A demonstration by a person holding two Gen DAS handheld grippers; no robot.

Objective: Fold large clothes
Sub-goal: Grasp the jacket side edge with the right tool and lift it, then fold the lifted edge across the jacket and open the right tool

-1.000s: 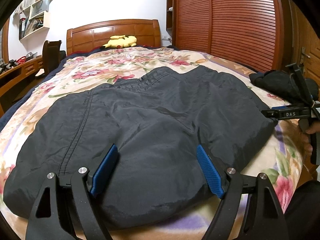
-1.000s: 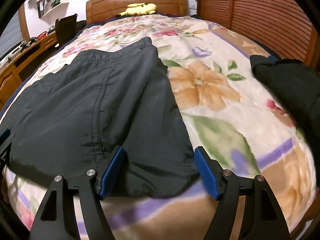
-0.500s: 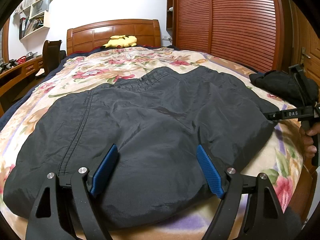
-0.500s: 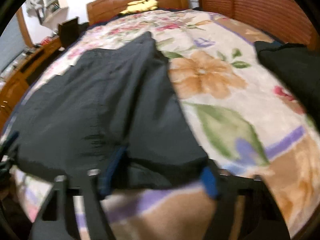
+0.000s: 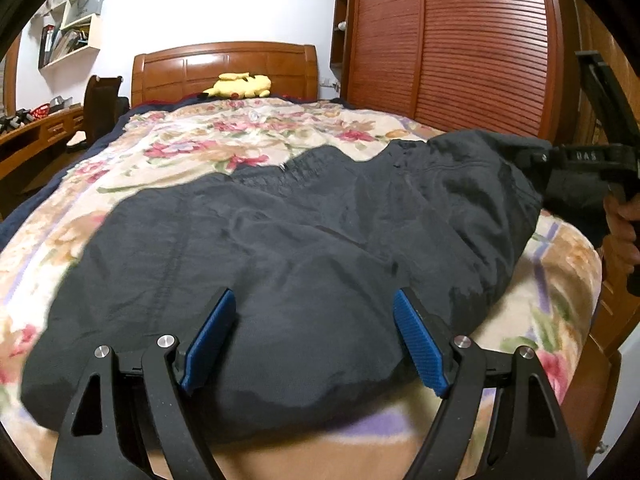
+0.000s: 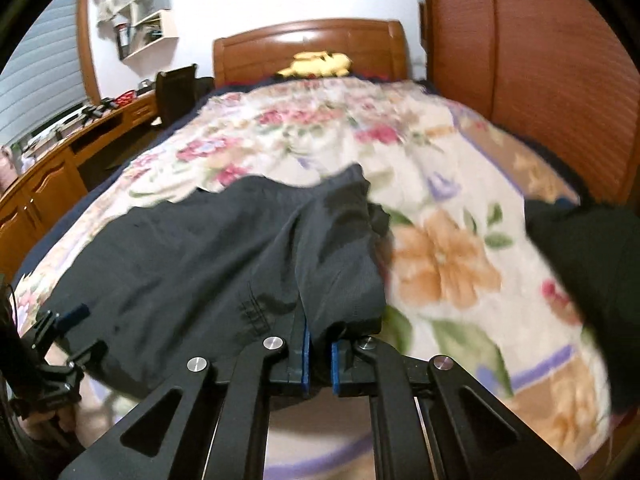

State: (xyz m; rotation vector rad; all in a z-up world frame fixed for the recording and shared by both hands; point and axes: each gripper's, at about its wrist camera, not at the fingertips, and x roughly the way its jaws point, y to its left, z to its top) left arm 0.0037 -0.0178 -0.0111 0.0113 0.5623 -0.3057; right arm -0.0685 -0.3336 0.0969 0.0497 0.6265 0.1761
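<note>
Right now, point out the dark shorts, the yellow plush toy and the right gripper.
dark shorts (image 5: 304, 248): left wrist view, middle of fabric.
yellow plush toy (image 5: 240, 85): left wrist view, body.
right gripper (image 6: 318, 356): right wrist view, between pads.

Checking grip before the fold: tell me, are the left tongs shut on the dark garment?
No, the left tongs stand wide open, their blue pads apart over the dark garment.

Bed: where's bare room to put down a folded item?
Free: the floral blanket between the dark garment and the yellow plush toy, and the strip between the garment and the black pile. Crowded: the near edge, where the right hand-held gripper grips the garment.
</note>
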